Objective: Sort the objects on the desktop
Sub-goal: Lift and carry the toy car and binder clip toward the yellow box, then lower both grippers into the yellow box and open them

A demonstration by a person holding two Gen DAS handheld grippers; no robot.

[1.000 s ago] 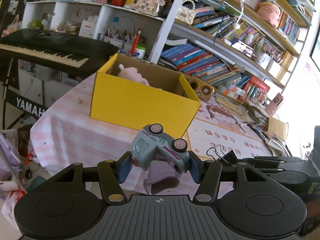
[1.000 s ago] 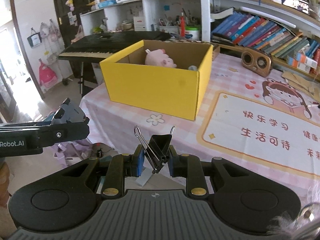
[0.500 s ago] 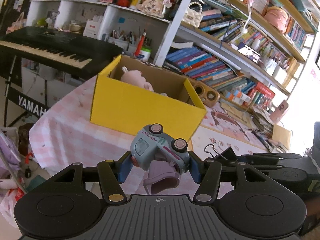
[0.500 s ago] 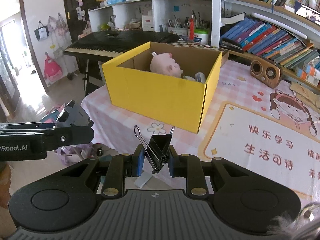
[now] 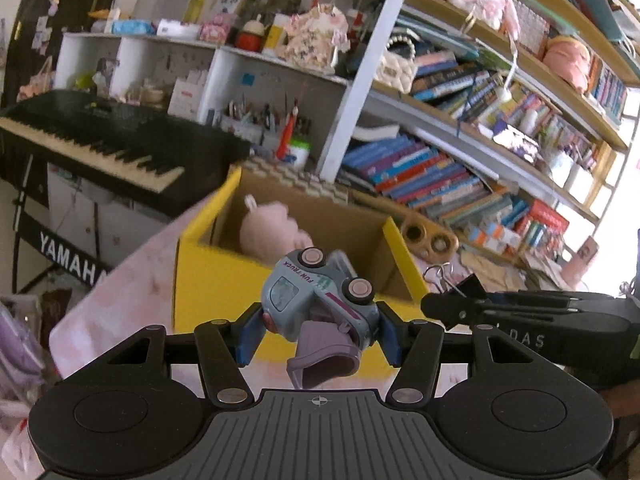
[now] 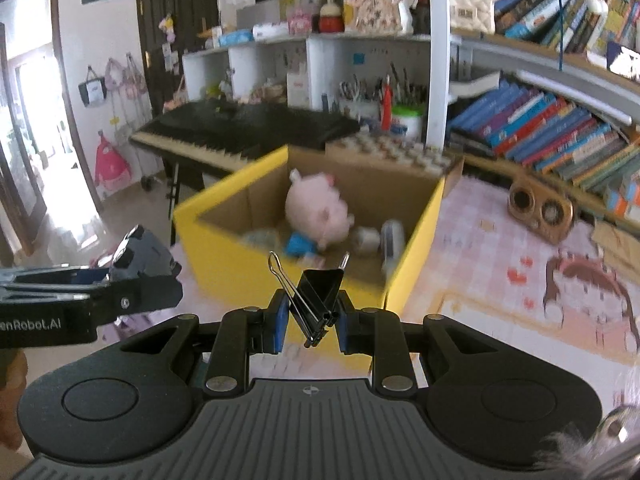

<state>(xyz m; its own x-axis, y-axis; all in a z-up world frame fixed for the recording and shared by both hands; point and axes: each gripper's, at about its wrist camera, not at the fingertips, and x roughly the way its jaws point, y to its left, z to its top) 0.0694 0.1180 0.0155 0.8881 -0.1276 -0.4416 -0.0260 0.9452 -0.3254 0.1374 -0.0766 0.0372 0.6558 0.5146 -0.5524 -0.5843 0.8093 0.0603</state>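
My left gripper (image 5: pixel 318 330) is shut on a pale blue toy truck (image 5: pixel 316 300) that lies wheels-up between the blue pads. My right gripper (image 6: pixel 311 322) is shut on a black binder clip (image 6: pixel 318 298) with its wire handles pointing up. Both hang just before the near wall of an open yellow cardboard box (image 6: pixel 224 240) (image 5: pixel 212 280). Inside the box lie a pink plush pig (image 6: pixel 318 210) (image 5: pixel 266 230), a blue item and some small containers. The right gripper with the clip (image 5: pixel 460 286) shows at the right of the left wrist view; the left gripper with the truck (image 6: pixel 140 256) shows at the left of the right wrist view.
The box stands on a table with a pink checked cloth (image 6: pixel 480 216) and a printed mat (image 6: pixel 540 320). A wooden speaker (image 6: pixel 538 208) sits at the back right. Bookshelves (image 5: pixel 440 160) rise behind the table, and a black keyboard (image 5: pixel 100 140) stands to the left.
Both grippers have moved forward and up toward the yellow box, which now looks larger and shows more of its inside. Each grip is unchanged.
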